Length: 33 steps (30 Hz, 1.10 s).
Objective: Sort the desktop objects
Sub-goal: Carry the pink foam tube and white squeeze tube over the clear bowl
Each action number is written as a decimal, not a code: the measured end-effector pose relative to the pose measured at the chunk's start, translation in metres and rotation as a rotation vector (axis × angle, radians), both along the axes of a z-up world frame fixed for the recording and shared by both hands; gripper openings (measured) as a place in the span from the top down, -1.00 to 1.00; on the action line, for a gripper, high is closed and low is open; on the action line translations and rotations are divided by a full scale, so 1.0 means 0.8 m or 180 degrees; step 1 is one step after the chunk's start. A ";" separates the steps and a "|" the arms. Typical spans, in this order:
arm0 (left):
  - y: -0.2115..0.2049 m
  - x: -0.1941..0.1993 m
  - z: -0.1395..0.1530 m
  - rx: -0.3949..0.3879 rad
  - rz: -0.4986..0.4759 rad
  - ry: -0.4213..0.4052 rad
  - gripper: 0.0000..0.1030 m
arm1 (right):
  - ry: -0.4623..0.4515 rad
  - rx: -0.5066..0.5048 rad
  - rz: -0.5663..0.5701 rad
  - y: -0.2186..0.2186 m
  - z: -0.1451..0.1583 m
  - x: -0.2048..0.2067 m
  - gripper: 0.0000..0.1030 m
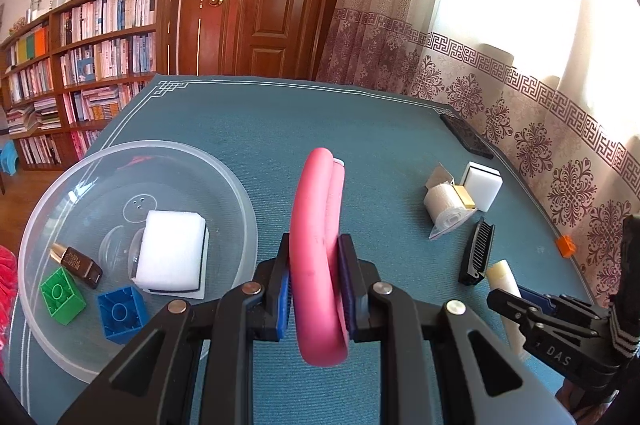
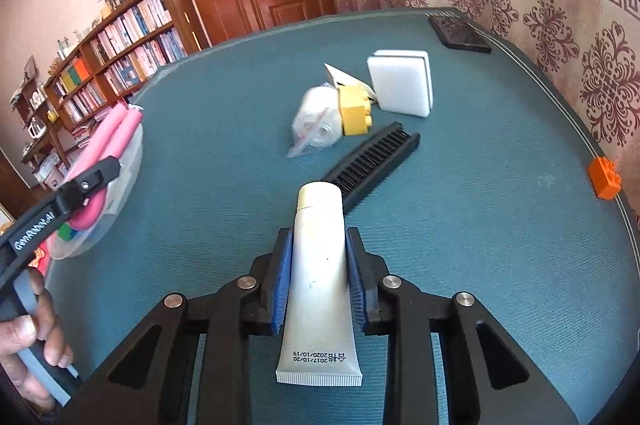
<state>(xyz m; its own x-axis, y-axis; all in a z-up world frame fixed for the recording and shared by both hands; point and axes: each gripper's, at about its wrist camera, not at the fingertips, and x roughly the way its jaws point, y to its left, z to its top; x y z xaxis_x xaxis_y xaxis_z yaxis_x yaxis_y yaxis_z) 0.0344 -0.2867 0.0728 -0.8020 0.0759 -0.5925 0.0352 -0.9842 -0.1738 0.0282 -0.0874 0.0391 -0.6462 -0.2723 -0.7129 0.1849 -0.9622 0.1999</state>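
Two tools clamped: left tool on pink foam roller, right tool on white tube, black brush just ahead.

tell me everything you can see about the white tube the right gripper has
The white tube is a soft, plastic-looking squeeze tube, off-white with faint smudges. Its flat crimped end faces the camera and carries printed dates, 2017/10/20 and 2020/10/19; its rounded cream cap end points away, toward the black comb. The right gripper is shut on its middle, blue pads pressing both sides, so it lies along the fingers. Whether it is lifted off the blue-green table mat cannot be told.
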 end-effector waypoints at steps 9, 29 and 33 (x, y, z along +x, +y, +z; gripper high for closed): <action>-0.047 0.005 0.007 -0.0033 0.0259 0.0100 0.55 | 0.0206 -0.0098 0.0390 -0.080 0.036 -0.012 0.45; -0.153 0.003 -0.012 0.0005 0.0839 0.0110 0.55 | 0.0301 -0.0032 0.1040 -0.248 0.042 -0.054 0.45; -0.158 0.004 -0.017 0.0028 0.0867 0.0111 0.55 | 0.0285 -0.0001 0.1095 -0.263 0.034 -0.060 0.45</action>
